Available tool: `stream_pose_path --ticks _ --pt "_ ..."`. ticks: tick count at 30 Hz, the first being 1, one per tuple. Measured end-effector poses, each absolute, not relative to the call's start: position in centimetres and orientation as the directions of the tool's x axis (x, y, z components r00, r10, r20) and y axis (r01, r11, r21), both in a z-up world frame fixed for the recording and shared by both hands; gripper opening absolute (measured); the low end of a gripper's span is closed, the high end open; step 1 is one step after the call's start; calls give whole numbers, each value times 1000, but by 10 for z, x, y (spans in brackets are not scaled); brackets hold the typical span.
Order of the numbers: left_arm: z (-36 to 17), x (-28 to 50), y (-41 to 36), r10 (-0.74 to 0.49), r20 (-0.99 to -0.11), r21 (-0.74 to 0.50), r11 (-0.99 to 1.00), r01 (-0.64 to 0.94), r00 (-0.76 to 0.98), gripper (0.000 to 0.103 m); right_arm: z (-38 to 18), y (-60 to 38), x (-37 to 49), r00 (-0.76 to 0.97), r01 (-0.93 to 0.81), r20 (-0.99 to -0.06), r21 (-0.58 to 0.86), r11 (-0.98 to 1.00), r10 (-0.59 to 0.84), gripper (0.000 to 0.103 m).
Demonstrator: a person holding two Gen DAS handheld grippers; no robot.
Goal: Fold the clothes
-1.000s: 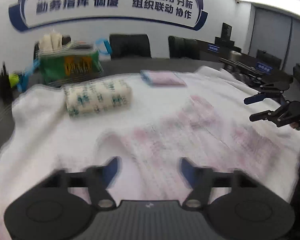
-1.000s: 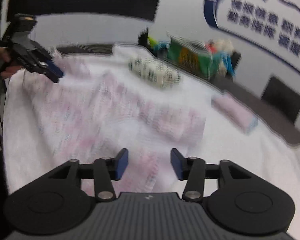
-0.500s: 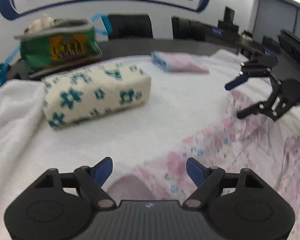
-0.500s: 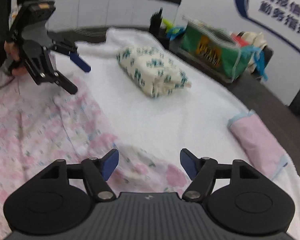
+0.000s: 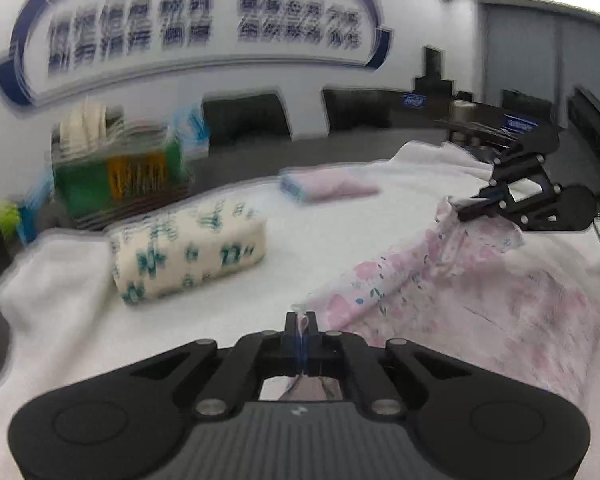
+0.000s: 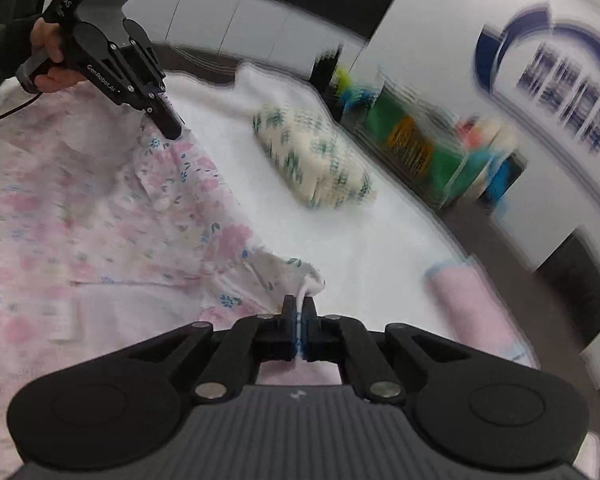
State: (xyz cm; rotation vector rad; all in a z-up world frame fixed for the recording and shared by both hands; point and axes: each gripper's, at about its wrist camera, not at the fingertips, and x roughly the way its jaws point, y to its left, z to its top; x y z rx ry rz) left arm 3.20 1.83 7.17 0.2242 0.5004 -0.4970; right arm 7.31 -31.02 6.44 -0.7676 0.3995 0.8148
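The step in hand looks like grabbing one edge of the thin cloth garment with pink flowers [image 6: 80, 216] so it can be folded. The garment lies spread on the white fluffy towel [image 5: 320, 232] that covers the bench, toward the near side. The left tongs [image 5: 301, 326] have just snapped together, and they are clamped on a little tip of the flowery cloth. The right tongs [image 6: 299, 310] have also just snapped together, and they pinch another corner of the same edge. So each pair of tongs holds one end, and the rest of the garment hangs and lies between and behind them. A rolled cream cloth with green flowers [image 5: 188, 248] sits farther back on the towel, and a folded pink cloth with a blue edge [image 5: 328, 188] lies near the far edge. Next, I think both tongs must lift together and carry that edge over the garment evenly, so it does not bunch up.
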Motion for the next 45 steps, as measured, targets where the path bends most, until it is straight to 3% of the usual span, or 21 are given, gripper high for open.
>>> stream_pose_path --ticks 3,7,9,10,11,13,14,17,19,21,23,25,27,28,30,37,38,42,45 --pt "54 -18 4 -407 -524 159 816 556 748 1 65 -317 17 697 -717 -549 -537 445 461 2" --pt "29 -52 19 -478 -612 10 792 611 630 9 28 -320 -42 654 -753 -677 -546 366 336 3" --pt "29 -67 32 -487 -605 -26 803 596 630 12 23 -330 -59 661 -743 -690 -545 388 297 4" --pt "32 -74 38 -480 -589 -20 813 582 650 20 27 -338 -65 666 -734 -684 -531 424 297 5" --pt "37 -80 41 -480 -567 -10 817 577 670 35 34 -347 -69 670 -725 -674 -502 472 312 10" --pt "47 -89 45 -492 -526 7 814 581 694 59 50 -360 -74 681 -708 -636 -448 546 362 38" --pt "50 -91 42 -493 -511 32 808 588 704 62 58 -363 -76 697 -696 -601 -436 571 391 53" --pt "45 -85 16 -489 -520 178 740 649 700 62 70 -349 -80 689 -717 -549 -416 560 474 53" --pt "35 -78 -2 -473 -552 243 696 676 686 62 62 -331 -75 660 -749 -561 -444 492 499 53" --pt "27 -64 -12 -446 -602 246 686 685 663 57 51 -313 -68 642 -766 -581 -475 432 500 52" --pt "25 -52 -9 -438 -637 194 705 682 634 27 41 -303 -51 639 -768 -610 -478 425 468 51" --pt "27 -40 -1 -443 -657 126 733 669 610 9 36 -302 -35 625 -777 -633 -446 444 457 36" --pt "35 -34 7 -456 -637 96 753 651 621 5 37 -303 -23 616 -780 -639 -412 472 460 17" --pt "39 -33 10 -461 -623 93 759 644 633 2 38 -304 -18 613 -779 -640 -394 487 464 16" --pt "48 -33 13 -465 -599 97 767 635 652 2 43 -304 -18 635 -762 -618 -403 506 464 8" --pt "61 -46 17 -461 -551 154 763 628 695 2 61 -304 -38 704 -706 -565 -496 505 430 7" --pt "60 -52 17 -463 -542 171 757 631 702 2 62 -302 -43 725 -687 -549 -530 497 416 0" --pt "50 -71 19 -467 -534 215 731 648 704 2 78 -293 -87 795 -601 -435 -659 453 423 0" --pt "41 -73 18 -459 -544 214 733 645 703 2 81 -289 -93 770 -636 -473 -630 446 428 3"
